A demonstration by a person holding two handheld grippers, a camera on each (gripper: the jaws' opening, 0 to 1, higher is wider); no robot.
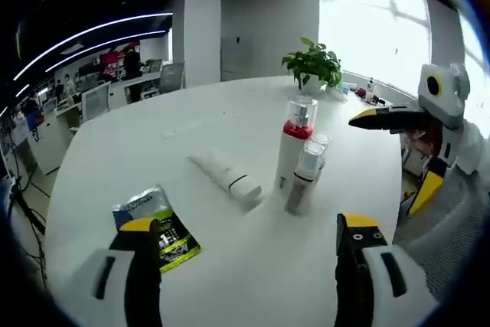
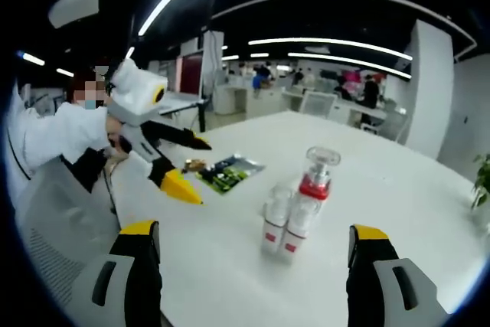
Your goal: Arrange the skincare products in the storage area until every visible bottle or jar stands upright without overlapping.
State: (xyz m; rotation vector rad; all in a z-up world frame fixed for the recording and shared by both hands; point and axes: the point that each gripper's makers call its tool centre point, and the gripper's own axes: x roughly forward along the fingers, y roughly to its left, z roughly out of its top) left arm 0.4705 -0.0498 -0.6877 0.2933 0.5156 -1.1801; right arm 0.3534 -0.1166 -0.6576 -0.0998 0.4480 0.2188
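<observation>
On the white table (image 1: 153,143) a tall white bottle (image 1: 295,139) with a red band and clear cap stands upright. Two small white bottles (image 1: 305,178) stand tight against it. A white tube (image 1: 228,175) lies flat just left of them. My left gripper (image 1: 249,243) is open, low over the near table, short of the tube. My right gripper (image 1: 404,155) hangs open at the right, beside the bottles. In the right gripper view the tall bottle (image 2: 315,181) and the small ones (image 2: 274,227) stand ahead of my open right gripper (image 2: 253,243); the left gripper (image 2: 193,166) is open at the left.
A green and black sachet (image 1: 157,227) lies flat by my left jaw, and is seen again (image 2: 230,171) beyond the left gripper. A potted plant (image 1: 314,63) stands at the table's far edge. A person's white sleeve (image 2: 61,132) shows at the left. Desks and chairs stand behind.
</observation>
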